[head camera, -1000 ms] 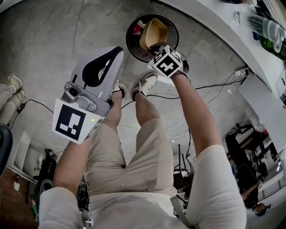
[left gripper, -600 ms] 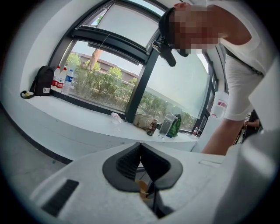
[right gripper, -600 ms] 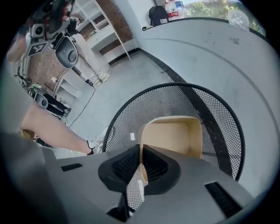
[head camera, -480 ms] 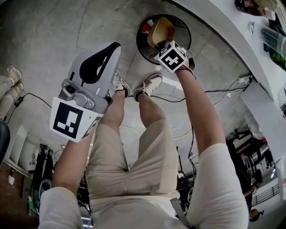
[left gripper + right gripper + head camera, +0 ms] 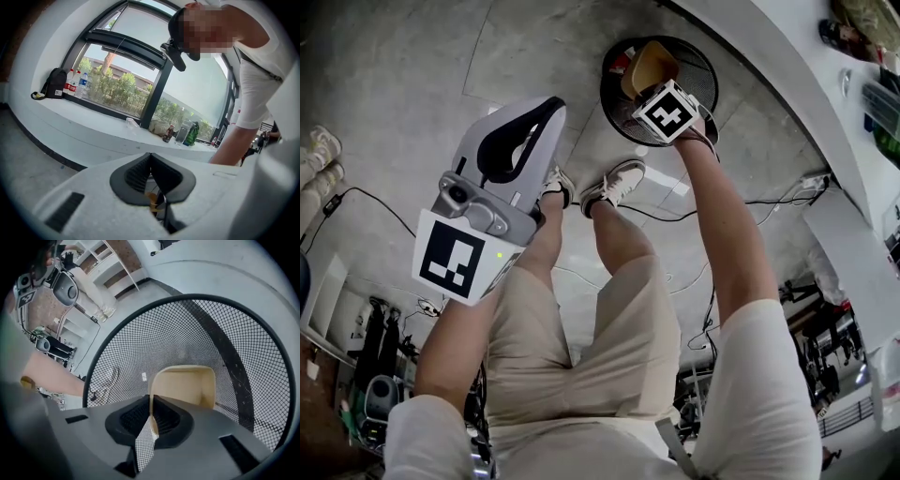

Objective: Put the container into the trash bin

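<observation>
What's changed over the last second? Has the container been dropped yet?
The right gripper has lowered the container toward the mouth of the trash bin. Nothing let go: its fingers still pinch the container's wall. The left gripper stays shut and empty, off to the side.

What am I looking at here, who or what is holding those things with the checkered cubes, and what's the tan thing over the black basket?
No robot: a person holds a two-jaw tool in each hand; the cubes are part of the tools. The head view looks down past the person's legs to the concrete floor. The other two views come from cameras riding on each tool. The right tool pinches one wall of a tan container, holding it over the black mesh trash bin. The left tool is shut and empty, off to the side.
</observation>
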The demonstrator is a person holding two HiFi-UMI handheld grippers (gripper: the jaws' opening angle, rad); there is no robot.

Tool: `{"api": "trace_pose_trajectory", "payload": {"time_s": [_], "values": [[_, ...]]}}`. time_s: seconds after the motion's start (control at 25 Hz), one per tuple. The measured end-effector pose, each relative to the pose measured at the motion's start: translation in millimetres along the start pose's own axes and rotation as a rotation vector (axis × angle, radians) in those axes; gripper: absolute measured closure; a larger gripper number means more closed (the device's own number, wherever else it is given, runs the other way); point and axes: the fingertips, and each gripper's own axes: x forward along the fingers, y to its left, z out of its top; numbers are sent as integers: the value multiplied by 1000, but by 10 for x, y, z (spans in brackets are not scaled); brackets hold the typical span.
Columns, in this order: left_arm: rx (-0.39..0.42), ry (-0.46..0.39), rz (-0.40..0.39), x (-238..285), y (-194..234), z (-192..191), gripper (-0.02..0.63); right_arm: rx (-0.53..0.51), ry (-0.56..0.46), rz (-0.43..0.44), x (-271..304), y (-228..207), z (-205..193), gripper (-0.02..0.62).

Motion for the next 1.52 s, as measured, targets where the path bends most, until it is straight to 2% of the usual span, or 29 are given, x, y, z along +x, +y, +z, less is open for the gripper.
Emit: {"api": "trace_pose_trajectory", "payload": {"time_s": [0.36,0.8,0.96,1.04,1.12,1.4,1.52], "values": [[-5,32,28,-95,154,-137,589,-2,92,-9,269,-125,-58,569],[-5,25,56,-167,230,-205,589,42,130,15,398,-195,12,558],[-2,23,57,-173,219,-192,589,48,111,7,335,-230,70,506],[4,4,59,-176,197,-136,589,70,100,13,270,-207,92,407],[10,-13,58,-185,145,-46,589,80,85,13,155,-166,140,378],[30,-46,37,-236,-207,478,589,75,48,-20,-584,-92,162,379],[33,-41,29,-308,-391,715,589,86,20,-39,-965,-44,141,413]]}}
